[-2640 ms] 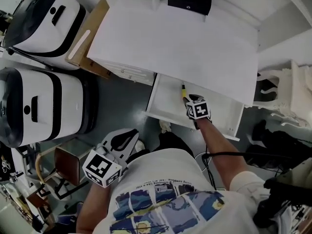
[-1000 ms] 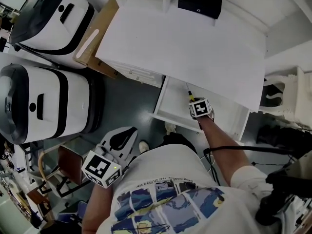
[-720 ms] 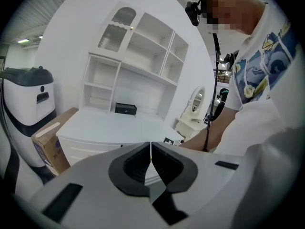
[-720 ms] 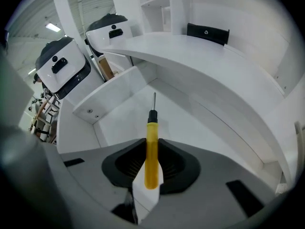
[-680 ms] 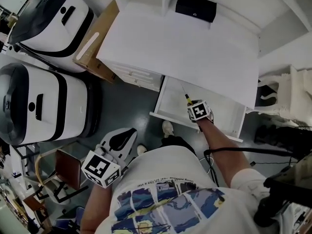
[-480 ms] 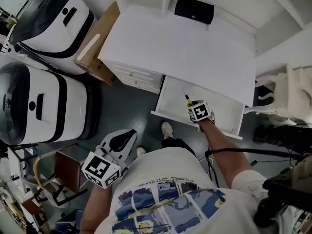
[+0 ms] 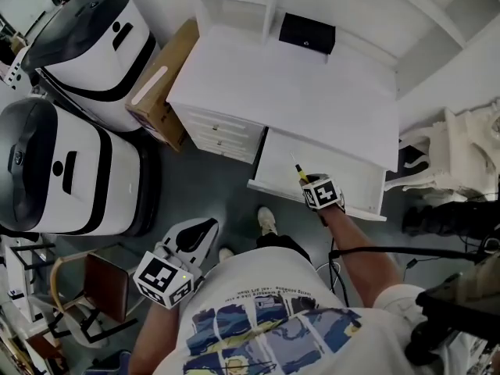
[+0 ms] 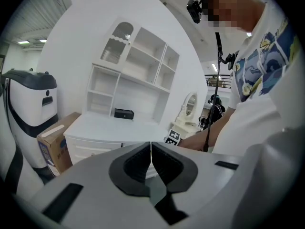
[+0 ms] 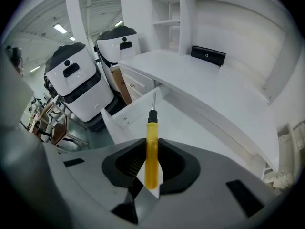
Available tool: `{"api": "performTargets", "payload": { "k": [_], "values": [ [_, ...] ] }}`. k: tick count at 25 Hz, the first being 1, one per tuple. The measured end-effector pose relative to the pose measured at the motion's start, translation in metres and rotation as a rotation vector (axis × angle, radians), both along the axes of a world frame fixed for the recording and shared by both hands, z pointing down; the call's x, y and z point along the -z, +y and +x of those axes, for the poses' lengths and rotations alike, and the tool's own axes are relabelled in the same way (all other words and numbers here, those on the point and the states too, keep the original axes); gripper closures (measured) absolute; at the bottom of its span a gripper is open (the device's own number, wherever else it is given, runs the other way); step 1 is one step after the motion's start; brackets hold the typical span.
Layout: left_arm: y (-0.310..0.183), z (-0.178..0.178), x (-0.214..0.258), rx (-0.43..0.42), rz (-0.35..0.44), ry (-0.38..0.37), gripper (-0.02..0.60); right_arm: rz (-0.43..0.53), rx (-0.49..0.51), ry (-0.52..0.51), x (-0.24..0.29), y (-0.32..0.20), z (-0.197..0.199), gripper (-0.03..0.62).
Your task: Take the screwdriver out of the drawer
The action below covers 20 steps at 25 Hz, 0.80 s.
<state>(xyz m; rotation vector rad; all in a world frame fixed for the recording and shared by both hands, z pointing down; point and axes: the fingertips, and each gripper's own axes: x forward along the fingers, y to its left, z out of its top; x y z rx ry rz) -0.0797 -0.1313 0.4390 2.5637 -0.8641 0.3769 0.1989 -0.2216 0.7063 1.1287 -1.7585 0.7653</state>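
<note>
One screwdriver [image 9: 151, 147], clamped by the right gripper [image 9: 151, 152], points tip-forward over the drawer [image 9: 117, 120].

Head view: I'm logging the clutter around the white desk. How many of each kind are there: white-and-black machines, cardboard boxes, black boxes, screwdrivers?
White-and-black machines: 2
Cardboard box: 1
Black box: 1
Screwdriver: 1
Total: 5

White T-shirt [image 7: 266, 283], blue-yellow print; left gripper [image 8: 151, 147] grey, black-white marker cube [image 7: 164, 278].
</note>
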Motion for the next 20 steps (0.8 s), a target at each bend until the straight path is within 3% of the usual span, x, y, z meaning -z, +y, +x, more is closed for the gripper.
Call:
{"api": "performTargets", "payload": {
  "k": [10, 20],
  "values": [
    [0.044, -0.043, -0.002, -0.016, 0.004, 0.012, 0.568, 0.066, -0.003, -0.059, 0.050, 0.048, -0.053, 0.497],
    [0.072, -0.060, -0.007, -0.062, 0.019, 0.037, 0.568, 0.123, 0.045, -0.110, 0.092, 0.096, -0.107, 0.497]
  ]
}}
